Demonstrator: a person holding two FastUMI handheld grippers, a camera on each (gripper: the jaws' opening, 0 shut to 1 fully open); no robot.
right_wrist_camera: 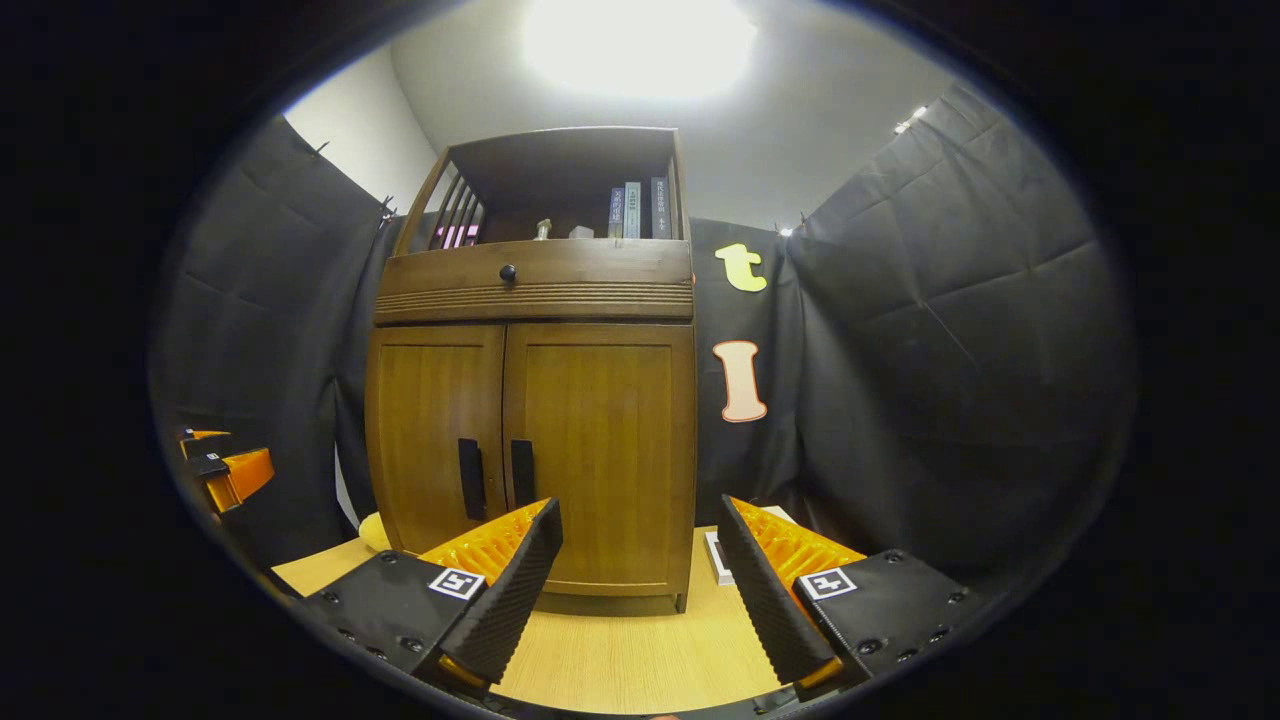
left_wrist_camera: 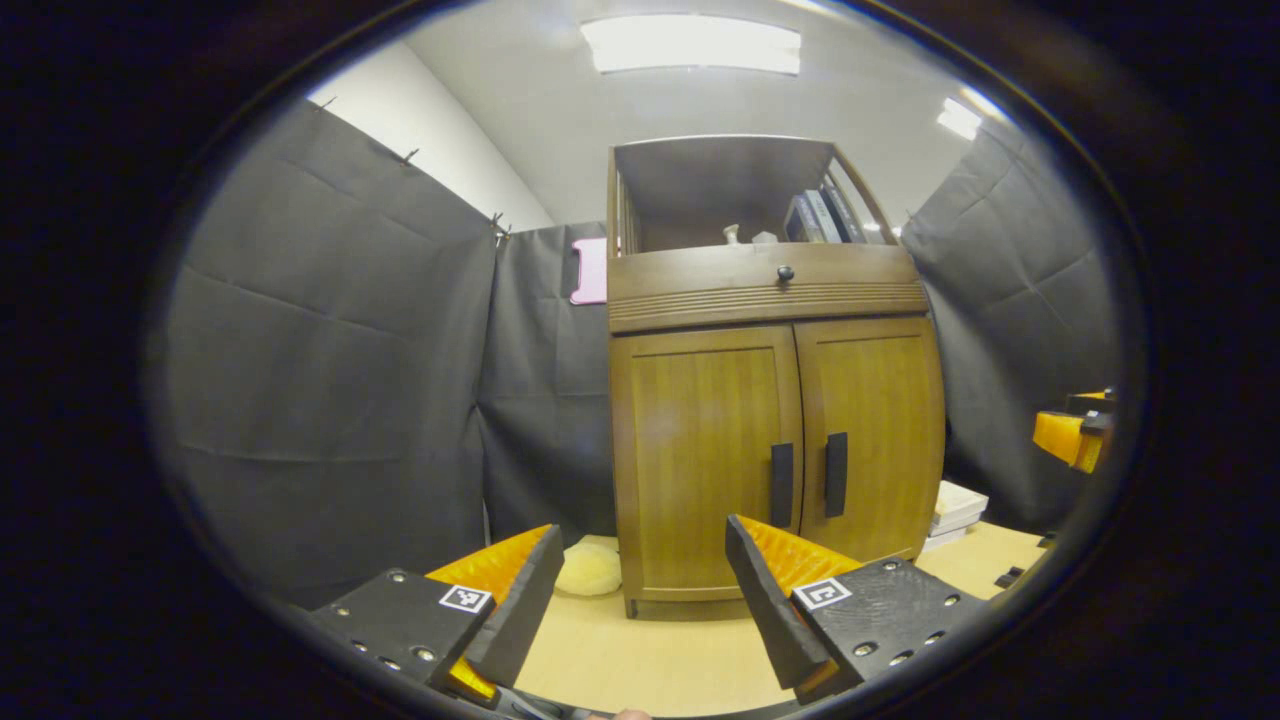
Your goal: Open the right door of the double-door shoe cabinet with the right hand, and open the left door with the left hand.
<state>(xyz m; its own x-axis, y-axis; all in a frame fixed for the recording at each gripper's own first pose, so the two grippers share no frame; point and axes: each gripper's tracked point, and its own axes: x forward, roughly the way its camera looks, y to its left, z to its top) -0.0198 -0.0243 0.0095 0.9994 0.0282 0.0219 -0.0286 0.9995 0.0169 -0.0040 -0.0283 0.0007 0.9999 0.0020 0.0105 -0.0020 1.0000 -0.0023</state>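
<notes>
A: Item one, the shoe cabinet?

B: Brown wood, standing on a pale wooden table. In the left gripper view it sits right of centre; in the right gripper view, left of centre. The left door and right door are both closed, meeting at a narrow seam. Each carries a dark vertical handle: left handle, right handle, just beside each other.

A: Above the doors?

B: A drawer front with a dark round knob, then an open shelf holding books and two small pale objects too small to make out.

A: Grippers?

B: Left gripper, lower centre of its own view: fingers spread wide, nothing between them, short of the cabinet. Its right finger overlaps the cabinet's lower front in the frame. The right gripper, lower centre of its own view, is likewise spread and empty. Each also shows as an orange and black fragment at the far edge of the other's view, cut off by the rim.

A: Other entries?

B: A pale yellow round pad at the cabinet's lower left, partly hidden by a finger. A stack of white flat things at its lower right, partly cut off by the cabinet's side; hard to identify.
</notes>
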